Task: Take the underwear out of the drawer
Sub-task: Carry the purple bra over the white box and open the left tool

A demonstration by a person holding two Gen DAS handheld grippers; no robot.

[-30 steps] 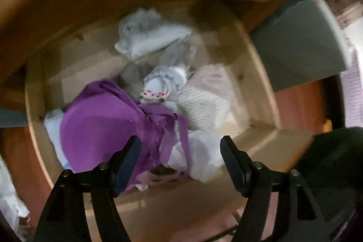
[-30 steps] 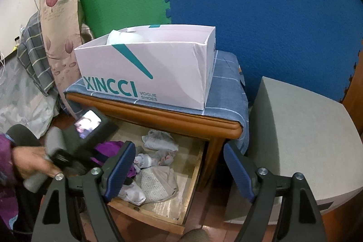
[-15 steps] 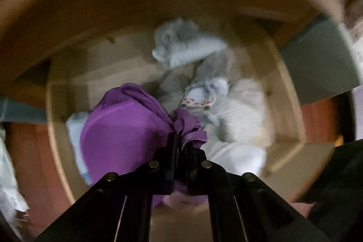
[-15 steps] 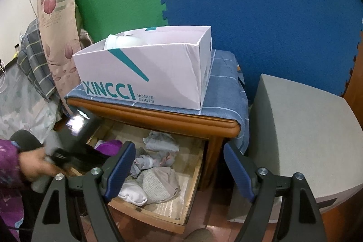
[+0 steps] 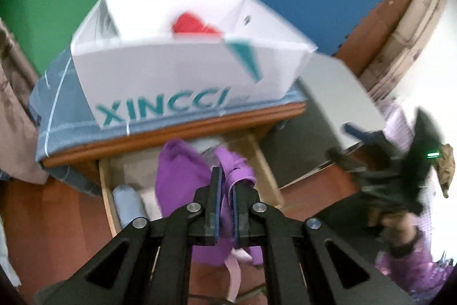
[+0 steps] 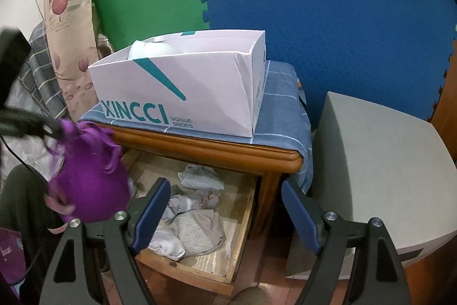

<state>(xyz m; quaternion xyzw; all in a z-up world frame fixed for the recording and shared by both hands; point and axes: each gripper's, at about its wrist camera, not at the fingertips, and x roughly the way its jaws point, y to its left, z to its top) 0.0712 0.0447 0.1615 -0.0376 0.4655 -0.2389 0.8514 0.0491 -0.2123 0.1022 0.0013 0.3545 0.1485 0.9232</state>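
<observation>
the left gripper (image 5: 225,190) has its jaws pinched nearly together on a fold of the purple underwear (image 5: 182,185), which hangs from them, its long axis running downward to a pale strap at the lower middle of the left wrist frame. in the right wrist view the same garment (image 6: 91,185) sits at the lower left, dangling clear above the left end of the open drawer (image 6: 200,270). the white shoe box (image 6: 182,93) stands on the cloth-covered tabletop (image 6: 282,110), up and to the right of the garment, so the coming carry likely turns on that direction. the right gripper (image 6: 225,210) holds its jaws wide apart with nothing between them, low in the frame over the drawer's remaining pale clothes (image 6: 194,230).

the left wrist view alone shows a red item (image 5: 194,25) inside the box; the right wrist view alone shows the garment free of the drawer.
</observation>
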